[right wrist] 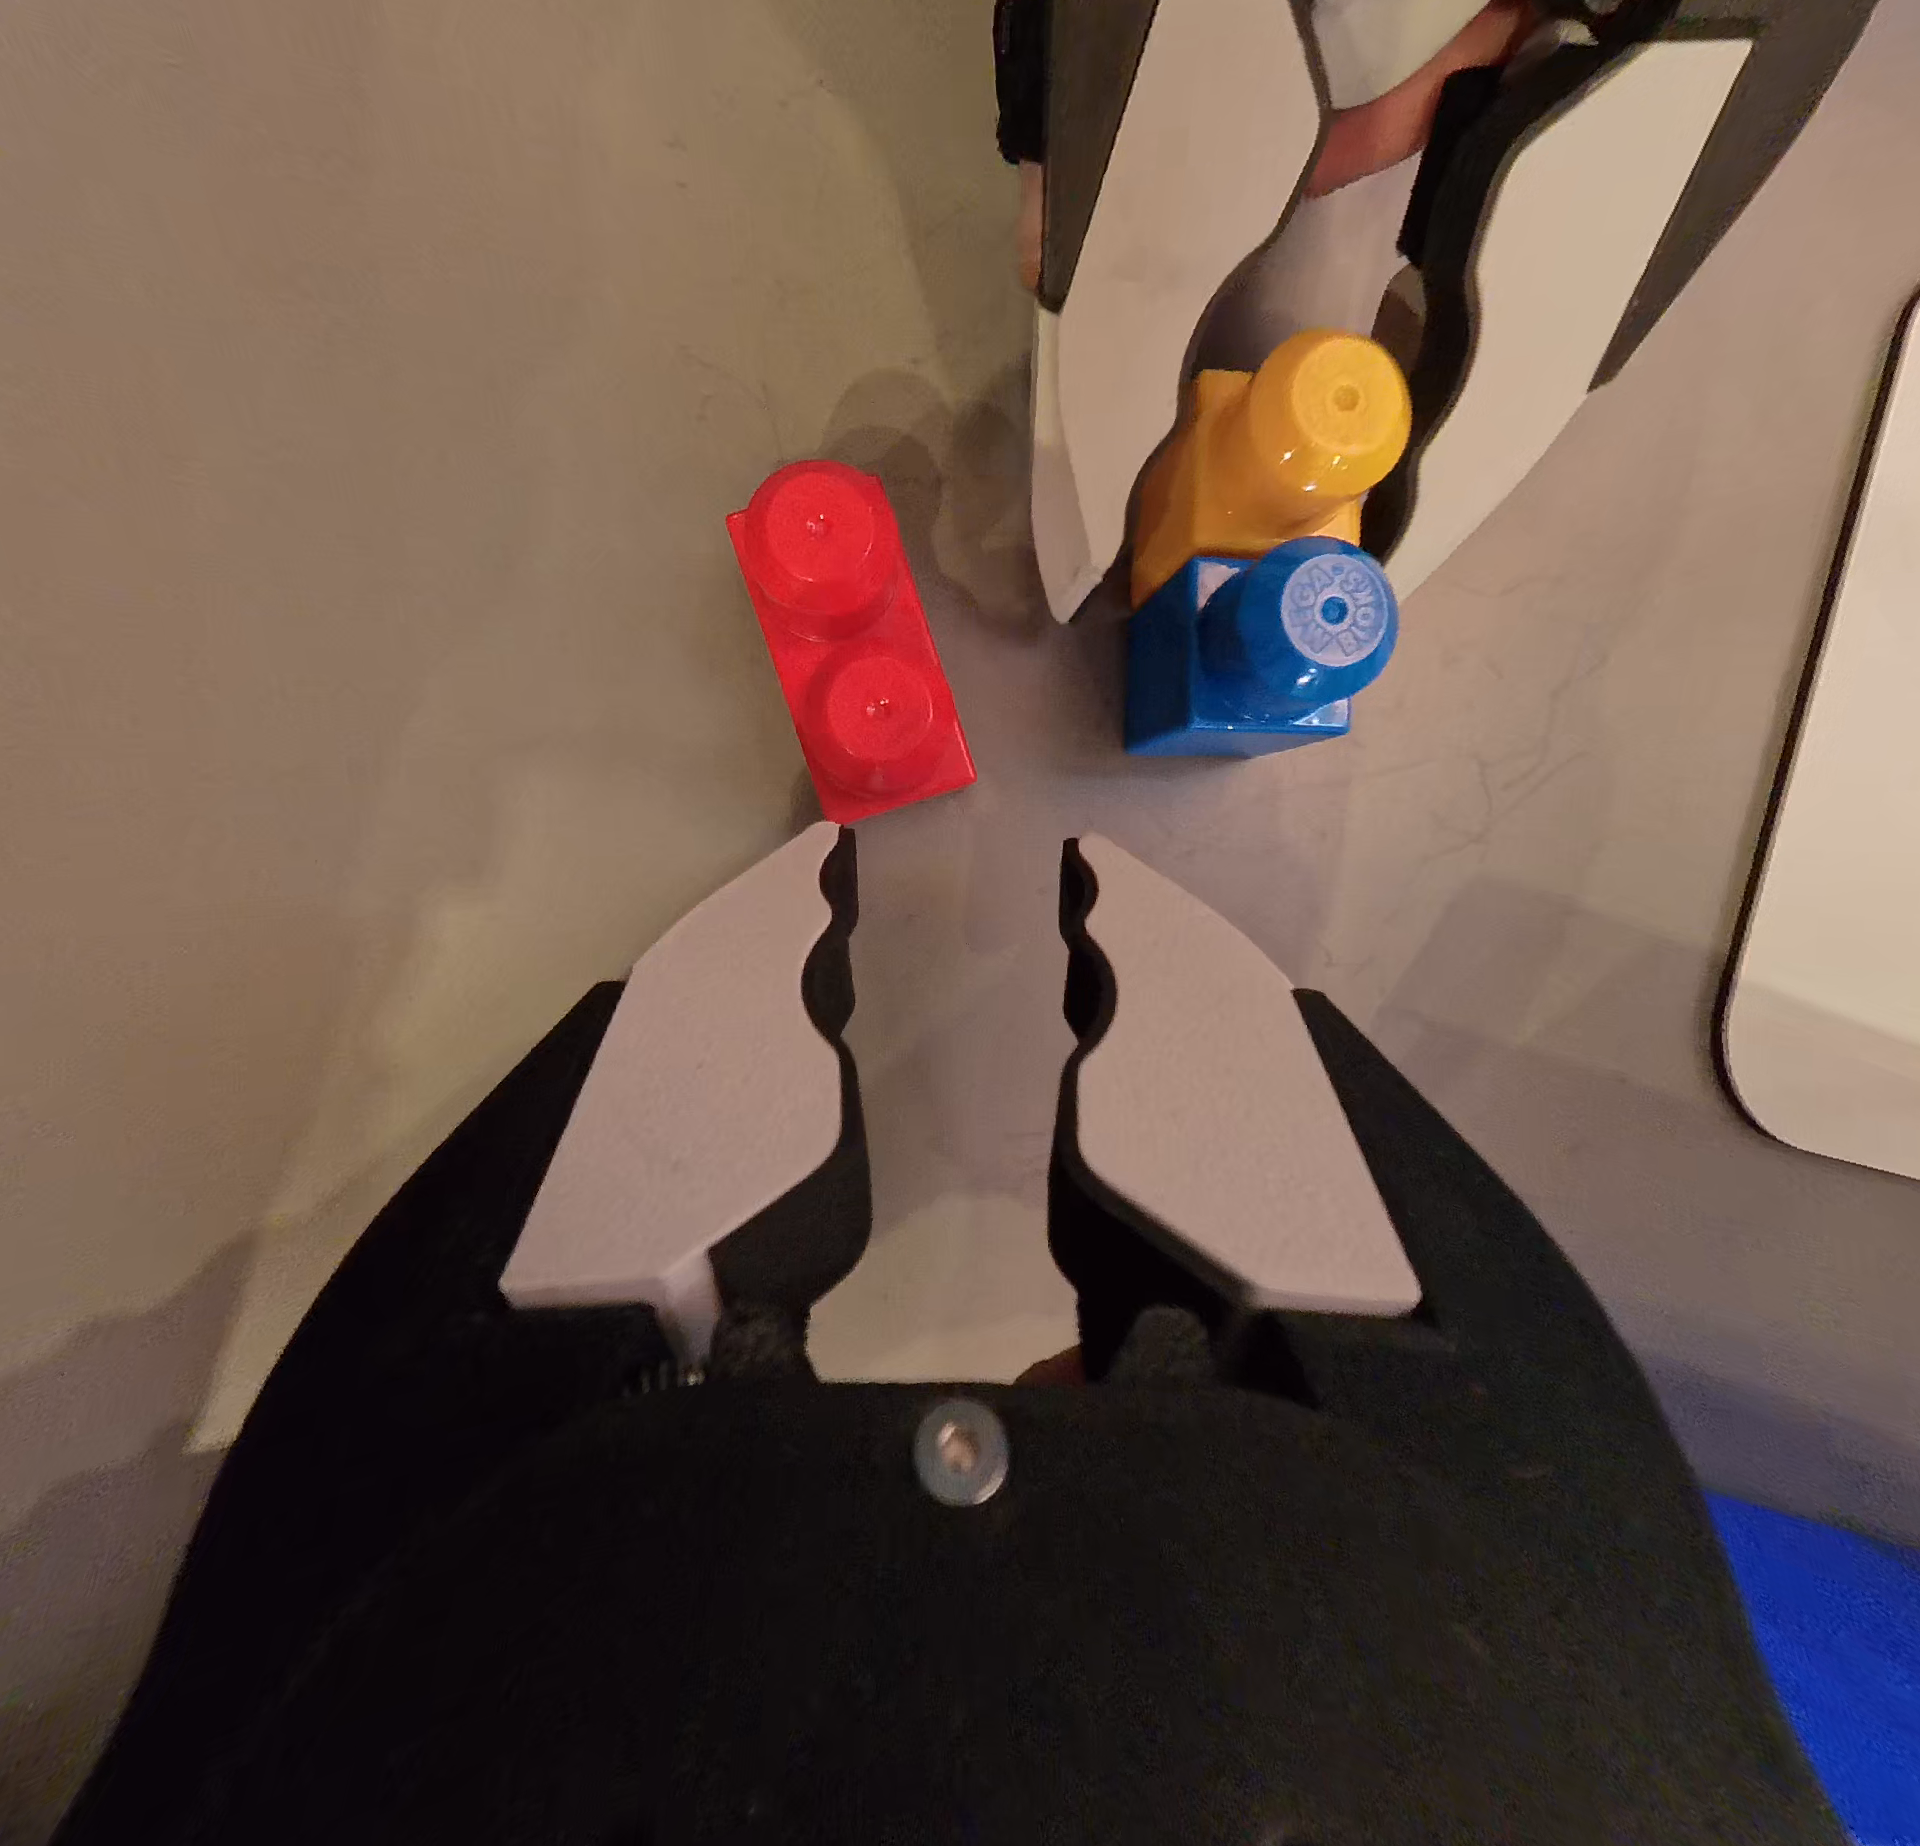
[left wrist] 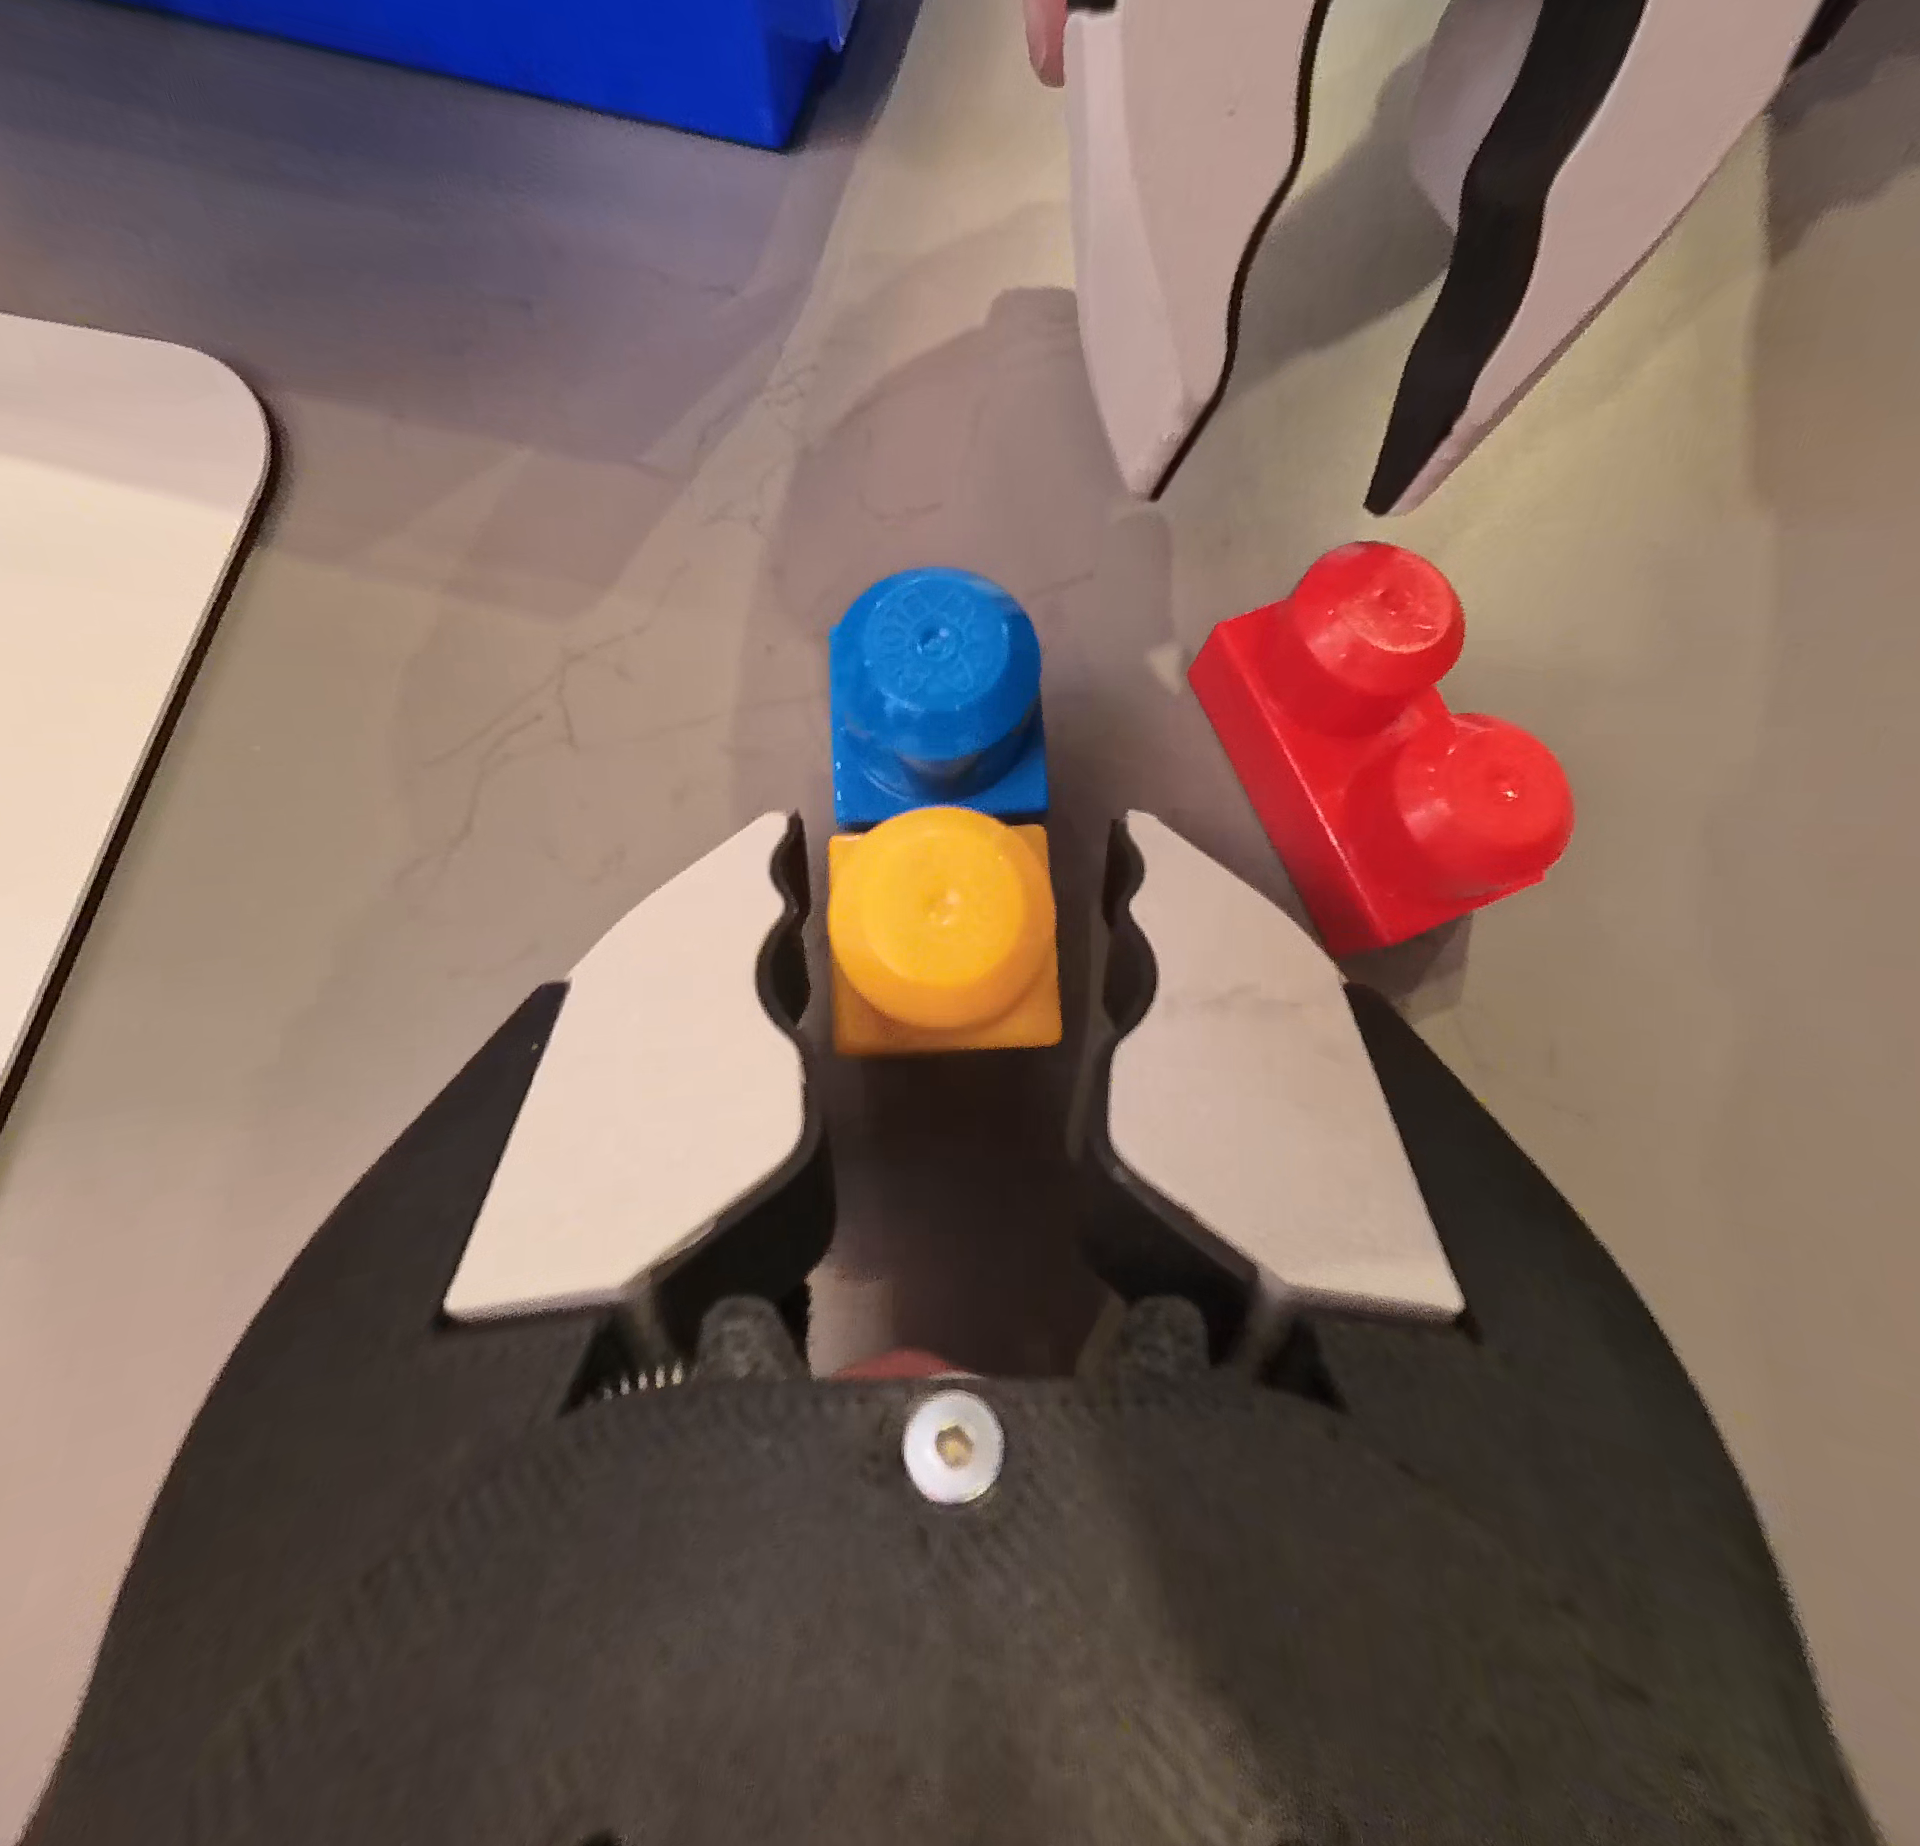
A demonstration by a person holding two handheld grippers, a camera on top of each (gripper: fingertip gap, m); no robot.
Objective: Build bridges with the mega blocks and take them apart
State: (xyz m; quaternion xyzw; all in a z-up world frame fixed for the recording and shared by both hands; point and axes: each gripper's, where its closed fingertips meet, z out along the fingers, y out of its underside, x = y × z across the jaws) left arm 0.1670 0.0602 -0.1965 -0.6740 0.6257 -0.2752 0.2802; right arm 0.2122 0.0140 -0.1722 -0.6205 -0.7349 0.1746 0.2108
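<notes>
A yellow one-stud block point(left wrist: 943, 939) stands on the grey table, touching a blue one-stud block point(left wrist: 935, 700) just beyond it. My left gripper point(left wrist: 956, 840) is open around the yellow block, with a gap between each pad and the block. A red two-stud block point(left wrist: 1382, 747) lies to the right. In the right wrist view my right gripper point(right wrist: 956, 846) is open and empty, its left fingertip just short of the red block point(right wrist: 852, 643). The yellow block point(right wrist: 1268, 466) and the blue block point(right wrist: 1236, 653) show there too, the yellow one between the left gripper's fingers.
A blue bin point(left wrist: 499, 9) stands at the far left of the left wrist view. A white board point(left wrist: 94, 601) lies at the left; it also shows at the right in the right wrist view point(right wrist: 1839, 809). The right gripper point(left wrist: 1268, 492) hangs above the red block. About 7 cm separates my left fingertips from my right.
</notes>
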